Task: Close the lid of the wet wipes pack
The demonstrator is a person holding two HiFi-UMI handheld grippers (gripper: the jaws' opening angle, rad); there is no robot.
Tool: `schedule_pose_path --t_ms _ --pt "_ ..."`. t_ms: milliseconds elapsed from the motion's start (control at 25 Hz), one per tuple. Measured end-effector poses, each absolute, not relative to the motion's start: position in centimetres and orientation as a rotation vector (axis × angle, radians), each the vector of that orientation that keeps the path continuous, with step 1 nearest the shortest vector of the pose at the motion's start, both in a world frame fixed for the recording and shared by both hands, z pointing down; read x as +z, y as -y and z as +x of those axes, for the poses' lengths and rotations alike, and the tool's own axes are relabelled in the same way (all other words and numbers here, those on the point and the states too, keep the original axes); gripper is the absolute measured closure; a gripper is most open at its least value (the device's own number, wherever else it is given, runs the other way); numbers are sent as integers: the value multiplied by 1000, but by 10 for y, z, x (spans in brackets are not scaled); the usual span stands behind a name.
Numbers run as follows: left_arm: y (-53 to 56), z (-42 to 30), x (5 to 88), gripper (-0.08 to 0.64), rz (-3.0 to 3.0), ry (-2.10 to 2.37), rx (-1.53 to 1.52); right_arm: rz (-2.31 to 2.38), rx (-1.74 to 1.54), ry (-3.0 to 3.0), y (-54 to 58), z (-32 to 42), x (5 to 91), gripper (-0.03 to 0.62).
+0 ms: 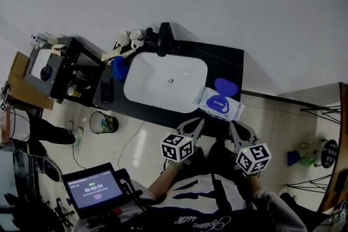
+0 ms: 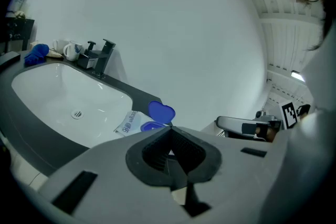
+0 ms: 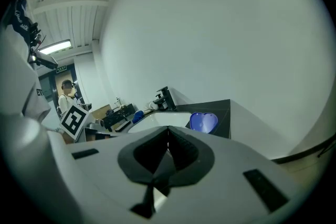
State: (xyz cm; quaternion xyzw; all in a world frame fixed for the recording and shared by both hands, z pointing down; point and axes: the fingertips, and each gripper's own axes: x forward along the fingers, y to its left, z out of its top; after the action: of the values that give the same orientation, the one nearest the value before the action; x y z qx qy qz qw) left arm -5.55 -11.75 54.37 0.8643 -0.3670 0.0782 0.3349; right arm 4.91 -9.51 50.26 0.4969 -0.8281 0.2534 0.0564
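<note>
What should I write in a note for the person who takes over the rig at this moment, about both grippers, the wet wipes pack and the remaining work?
Left gripper: shut, empty, held in front of the counter, touching nothing.
Right gripper: shut, empty, beside the left one, also touching nothing.
Wet wipes pack: lies on the dark counter, just right of the white sink.
Its blue lid is flipped open on the far side of the pack.
Done: nothing yet.
Left: bring one gripper to the lid and press it down over the opening until it shuts.
</note>
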Motion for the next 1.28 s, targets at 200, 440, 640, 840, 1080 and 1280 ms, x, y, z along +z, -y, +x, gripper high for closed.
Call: schedule_pose_path --t_ms 200,440,640,840,1080,1280 --pt "155 -40 581 558 2191 1033 241 1389 783 2545 143 64 532 594" --pt "163 -28 612 559 2094 1059 382 1285 816 2541 170 81 538 594" --pt "164 -27 629 560 2021 1049 472 1245 798 2501 190 93 549 594" --pt "165 -25 641 560 1972 1031 538 1261 798 2439 214 111 570 594" --pt "167 -25 649 558 1951 1025 553 1274 848 2366 240 127 609 594" --pt "167 -25 653 558 1941 1034 545 1242 889 2371 253 117 621 594"
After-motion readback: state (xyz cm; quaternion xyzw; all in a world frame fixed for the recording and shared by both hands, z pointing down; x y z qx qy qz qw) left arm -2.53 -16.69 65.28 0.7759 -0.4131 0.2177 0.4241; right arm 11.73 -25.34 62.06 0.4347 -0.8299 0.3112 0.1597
